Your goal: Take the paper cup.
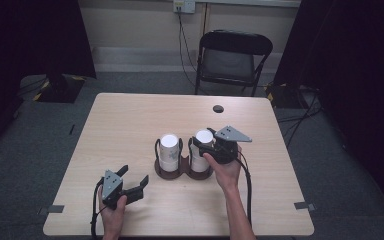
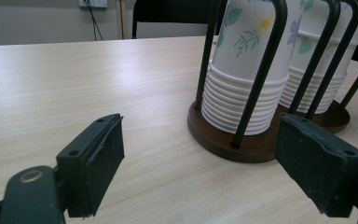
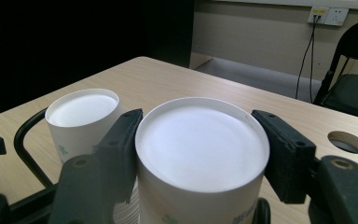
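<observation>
Two stacks of floral white paper cups stand upside down in a brown two-place holder (image 1: 182,173) with black wire loops, at the table's middle. My right gripper (image 1: 203,138) is shut on the top cup of the right stack (image 1: 200,150); in the right gripper view its pads (image 3: 121,140) press both sides of that cup (image 3: 200,149), with the left stack (image 3: 81,112) beside it. My left gripper (image 1: 135,175) rests open near the front left, apart from the holder. In the left gripper view its jaws (image 2: 200,135) stand wide with nothing between them, facing the nearer stack (image 2: 244,70).
A round cable hole (image 1: 218,108) lies in the table (image 1: 130,120) behind the cups. A black folding chair (image 1: 232,57) stands beyond the far edge. Bare wood stretches to the left and front of the holder.
</observation>
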### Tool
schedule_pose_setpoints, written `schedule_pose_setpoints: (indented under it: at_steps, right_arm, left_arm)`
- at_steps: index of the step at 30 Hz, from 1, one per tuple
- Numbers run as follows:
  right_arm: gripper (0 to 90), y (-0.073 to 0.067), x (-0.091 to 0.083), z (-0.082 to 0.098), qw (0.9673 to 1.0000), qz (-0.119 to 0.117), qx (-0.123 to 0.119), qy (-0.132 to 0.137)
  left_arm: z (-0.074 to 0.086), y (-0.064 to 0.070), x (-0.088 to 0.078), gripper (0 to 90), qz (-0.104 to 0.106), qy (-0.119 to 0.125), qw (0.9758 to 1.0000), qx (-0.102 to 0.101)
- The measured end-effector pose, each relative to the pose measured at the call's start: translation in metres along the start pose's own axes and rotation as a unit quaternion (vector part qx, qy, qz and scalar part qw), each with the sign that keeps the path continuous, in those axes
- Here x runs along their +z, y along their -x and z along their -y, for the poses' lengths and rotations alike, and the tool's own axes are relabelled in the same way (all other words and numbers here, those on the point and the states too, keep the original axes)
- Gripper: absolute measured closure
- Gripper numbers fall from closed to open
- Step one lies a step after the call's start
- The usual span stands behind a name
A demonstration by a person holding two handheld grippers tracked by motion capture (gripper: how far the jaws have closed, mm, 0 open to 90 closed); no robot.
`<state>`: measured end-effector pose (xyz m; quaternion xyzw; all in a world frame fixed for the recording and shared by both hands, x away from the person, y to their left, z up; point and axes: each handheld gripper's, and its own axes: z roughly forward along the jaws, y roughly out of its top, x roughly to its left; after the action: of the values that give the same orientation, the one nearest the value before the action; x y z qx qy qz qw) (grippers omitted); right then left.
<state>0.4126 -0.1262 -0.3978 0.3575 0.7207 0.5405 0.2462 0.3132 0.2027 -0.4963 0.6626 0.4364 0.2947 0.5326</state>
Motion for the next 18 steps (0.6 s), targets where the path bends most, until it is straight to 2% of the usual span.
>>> schedule_pose_setpoints:
  at_steps: [6,14,18]
  right_arm:
    - [36.3,-0.002,-0.001,-0.004,1.0,0.001,-0.006,-0.002]
    - [36.5,0.0,-0.004,-0.011,1.0,0.0,0.001,0.004]
    - [36.6,0.001,-0.006,-0.013,1.0,-0.002,0.004,0.009]
  left_arm:
    - [0.0,0.001,0.0,15.8,0.0,0.001,1.0,0.004]
    - [0.0,0.001,0.001,16.0,-0.006,-0.005,1.0,0.003]
    - [0.0,0.0,0.001,16.3,0.001,-0.005,1.0,0.001]
